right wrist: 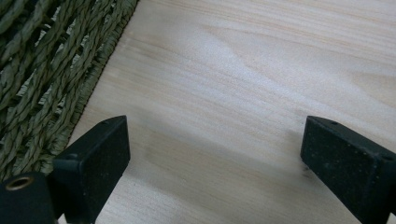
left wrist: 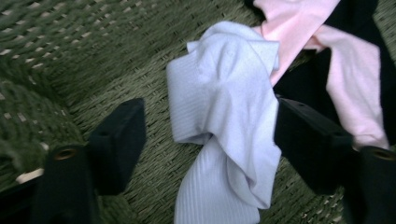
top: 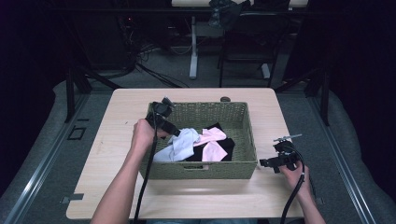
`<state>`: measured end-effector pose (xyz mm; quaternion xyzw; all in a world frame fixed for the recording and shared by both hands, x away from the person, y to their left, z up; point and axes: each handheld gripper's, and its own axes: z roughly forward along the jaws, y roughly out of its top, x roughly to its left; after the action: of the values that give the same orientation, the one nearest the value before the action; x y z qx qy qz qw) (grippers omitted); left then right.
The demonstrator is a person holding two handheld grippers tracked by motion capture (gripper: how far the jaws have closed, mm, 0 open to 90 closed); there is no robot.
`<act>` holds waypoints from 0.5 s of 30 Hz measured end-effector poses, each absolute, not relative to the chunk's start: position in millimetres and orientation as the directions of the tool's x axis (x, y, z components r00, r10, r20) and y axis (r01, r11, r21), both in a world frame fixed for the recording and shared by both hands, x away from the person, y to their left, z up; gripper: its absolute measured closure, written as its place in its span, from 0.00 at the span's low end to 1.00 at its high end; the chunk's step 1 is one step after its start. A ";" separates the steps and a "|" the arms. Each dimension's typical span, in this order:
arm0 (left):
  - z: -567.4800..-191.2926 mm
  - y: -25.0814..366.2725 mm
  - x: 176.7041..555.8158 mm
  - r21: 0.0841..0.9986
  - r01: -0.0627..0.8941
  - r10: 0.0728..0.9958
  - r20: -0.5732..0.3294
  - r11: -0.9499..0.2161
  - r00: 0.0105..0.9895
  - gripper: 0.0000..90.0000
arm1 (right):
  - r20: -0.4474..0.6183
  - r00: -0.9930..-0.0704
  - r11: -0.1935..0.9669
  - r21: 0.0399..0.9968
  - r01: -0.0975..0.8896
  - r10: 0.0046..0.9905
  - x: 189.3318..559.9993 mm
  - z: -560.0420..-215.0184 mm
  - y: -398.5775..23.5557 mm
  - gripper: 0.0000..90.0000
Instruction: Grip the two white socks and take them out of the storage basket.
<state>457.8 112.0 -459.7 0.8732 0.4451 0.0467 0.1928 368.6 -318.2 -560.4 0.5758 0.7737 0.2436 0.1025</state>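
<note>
A green woven basket (top: 201, 171) stands mid-table and holds a white cloth (top: 180, 145), a pink cloth (top: 213, 143) and a black cloth (top: 229, 145). My left gripper (top: 175, 131) reaches down into the basket's left half. In the left gripper view its jaws straddle the white cloth (left wrist: 224, 102): the right jaw touches the fabric's edge, the left jaw stands apart from it over the basket floor (left wrist: 140, 70). The pink cloth (left wrist: 299, 28) and black cloth (left wrist: 303, 84) lie beyond. My right gripper (top: 264, 163) rests open on the table, right of the basket, nothing between its jaws (right wrist: 215, 154).
The light wooden table (top: 121, 121) has bare wood on both sides of the basket and along the front edge. In the right gripper view the basket's wall (right wrist: 42, 70) lies just left of the jaws on the table top (right wrist: 257, 70). Desk legs and cables stand behind the table.
</note>
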 end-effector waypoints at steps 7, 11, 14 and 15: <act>-480.7 95.3 468.6 0.279 0.782 0.793 -0.097 -0.558 0.601 0.49 | 0.121 -0.319 0.220 0.501 0.837 0.940 369.0 -560.2 -319.1 0.09; -490.6 90.7 469.0 0.234 0.777 0.783 -0.090 -0.584 0.616 0.62 | 0.119 -0.322 0.228 0.484 0.845 0.939 369.6 -560.6 -318.5 0.09; -496.9 89.3 468.7 0.222 0.778 0.784 -0.082 -0.588 0.616 0.78 | 0.123 -0.317 0.220 0.492 0.842 0.941 369.4 -560.2 -318.6 0.09; -498.9 89.4 468.7 0.226 0.778 0.785 -0.078 -0.587 0.615 0.78 | 0.123 -0.317 0.220 0.492 0.842 0.941 369.4 -560.2 -318.6 0.09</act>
<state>468.7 89.4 -498.9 0.8905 0.4387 0.0152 0.1193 369.4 -318.6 -560.2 0.5756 0.7743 0.2427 0.1012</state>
